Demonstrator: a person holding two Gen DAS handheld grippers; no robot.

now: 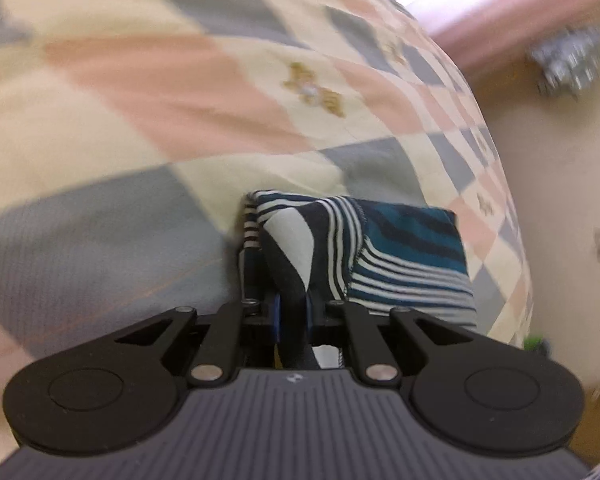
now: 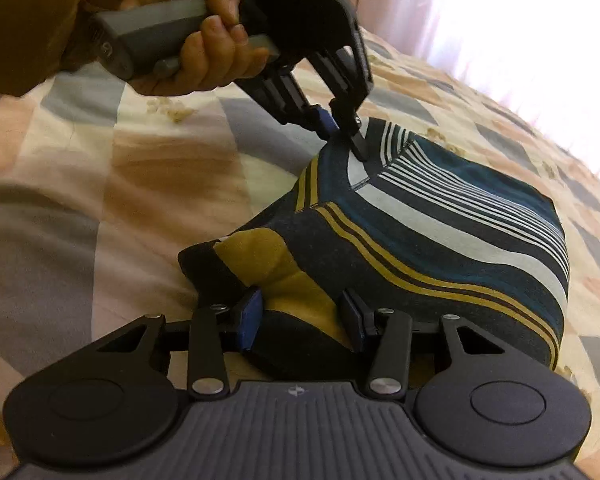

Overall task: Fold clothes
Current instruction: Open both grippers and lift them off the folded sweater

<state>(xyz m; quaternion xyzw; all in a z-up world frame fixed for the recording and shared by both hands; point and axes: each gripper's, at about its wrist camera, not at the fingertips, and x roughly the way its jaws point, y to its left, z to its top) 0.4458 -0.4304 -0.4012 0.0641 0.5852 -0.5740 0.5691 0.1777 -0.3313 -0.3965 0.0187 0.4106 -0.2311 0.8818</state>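
Observation:
A striped garment (image 2: 440, 232) in navy, teal, white and mustard lies folded in a bundle on the checked bedspread (image 2: 148, 168). In the right wrist view my left gripper (image 2: 342, 136), held in a person's hand (image 2: 204, 48), pinches the garment's far edge from above. The left wrist view shows that gripper (image 1: 292, 312) shut on a fold of the striped cloth (image 1: 400, 252). My right gripper (image 2: 300, 316) is at the near corner, where a thick bunch of mustard and dark fabric fills the gap between its blue pads (image 2: 248, 316), touching both.
The bedspread (image 1: 180, 92) of grey, pink and cream diamonds runs off in all directions. At the right in the left wrist view it drops away to a pale floor (image 1: 560, 184). Bright window light and a curtain (image 2: 500, 20) lie beyond the bed.

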